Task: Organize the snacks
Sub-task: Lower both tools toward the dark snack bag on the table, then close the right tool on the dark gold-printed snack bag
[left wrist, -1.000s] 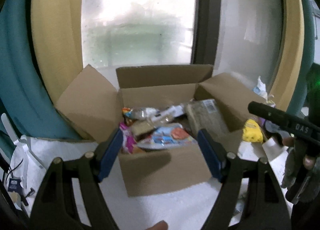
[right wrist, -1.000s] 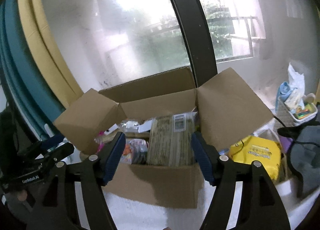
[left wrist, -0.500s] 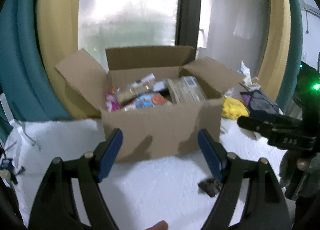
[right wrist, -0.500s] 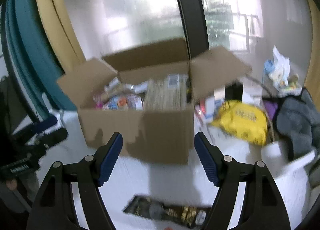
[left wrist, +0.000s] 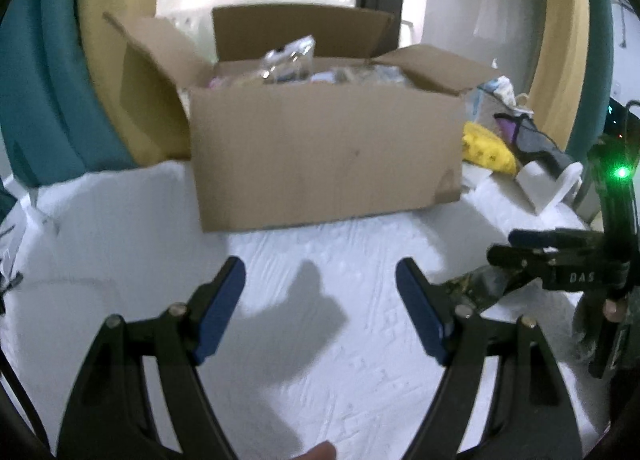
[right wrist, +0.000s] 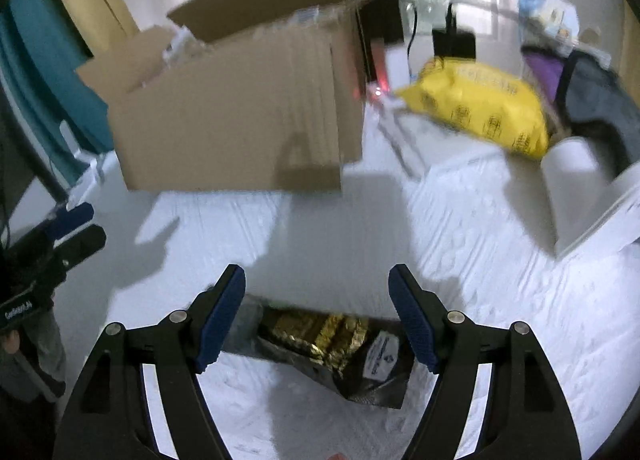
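**Both grippers open above the white worktop, dark snack packet under the right one**

The left gripper (left wrist: 320,300) hangs with its jaws spread wide over bare white worktop (left wrist: 304,380), holding nothing. The right gripper (right wrist: 316,312) is likewise spread wide, and a dark snack packet (right wrist: 320,344) with a gold panel lies flat on the worktop between and just beyond its blue fingertips (right wrist: 222,320); whether they touch it cannot be told. The cardboard box (left wrist: 324,163) stands at the far side with its flaps up and wrapped snacks (left wrist: 288,59) showing above its rim. To the right of the box lies a yellow bag (right wrist: 480,107), and beyond it a dark garment (right wrist: 596,103).
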`<state>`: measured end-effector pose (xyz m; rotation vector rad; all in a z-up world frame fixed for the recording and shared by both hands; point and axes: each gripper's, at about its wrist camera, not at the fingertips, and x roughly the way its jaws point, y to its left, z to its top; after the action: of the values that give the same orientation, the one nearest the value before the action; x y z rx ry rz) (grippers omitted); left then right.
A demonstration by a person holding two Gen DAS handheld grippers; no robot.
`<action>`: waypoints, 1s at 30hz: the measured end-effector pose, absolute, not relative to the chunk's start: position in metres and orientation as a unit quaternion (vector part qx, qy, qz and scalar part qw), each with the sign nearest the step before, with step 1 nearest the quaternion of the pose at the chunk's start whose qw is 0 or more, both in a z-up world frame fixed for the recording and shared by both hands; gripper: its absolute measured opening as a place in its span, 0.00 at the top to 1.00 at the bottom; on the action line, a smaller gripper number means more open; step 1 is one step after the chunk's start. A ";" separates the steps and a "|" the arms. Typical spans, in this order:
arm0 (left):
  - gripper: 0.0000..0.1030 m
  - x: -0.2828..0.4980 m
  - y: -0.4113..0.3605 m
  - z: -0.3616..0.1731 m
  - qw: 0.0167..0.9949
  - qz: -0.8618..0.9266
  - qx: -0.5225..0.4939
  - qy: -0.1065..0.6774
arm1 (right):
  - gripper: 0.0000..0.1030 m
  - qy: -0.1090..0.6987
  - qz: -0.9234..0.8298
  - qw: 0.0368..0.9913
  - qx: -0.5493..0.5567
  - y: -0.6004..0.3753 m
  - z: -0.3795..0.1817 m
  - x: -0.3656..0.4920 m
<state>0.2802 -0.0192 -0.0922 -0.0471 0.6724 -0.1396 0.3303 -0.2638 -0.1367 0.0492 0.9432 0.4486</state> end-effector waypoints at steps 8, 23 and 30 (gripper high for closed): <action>0.24 0.279 -0.003 -0.107 0.940 -0.063 -0.039 0.332 | 0.23 0.456 0.214 0.863 0.038 -0.268 -0.141 0.311; 0.24 0.267 0.012 -0.114 0.932 -0.054 -0.035 0.358 | 0.23 0.446 0.209 0.871 0.001 -0.218 -0.142 0.263; 0.24 0.266 0.013 -0.117 0.927 -0.059 -0.045 0.367 | 0.22 0.449 0.240 0.861 -0.003 -0.220 -0.140 0.252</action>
<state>0.2658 0.0135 -0.1175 -0.0920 0.7517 -0.1213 0.2522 -0.2199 -0.1404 -0.0059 0.9413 0.5036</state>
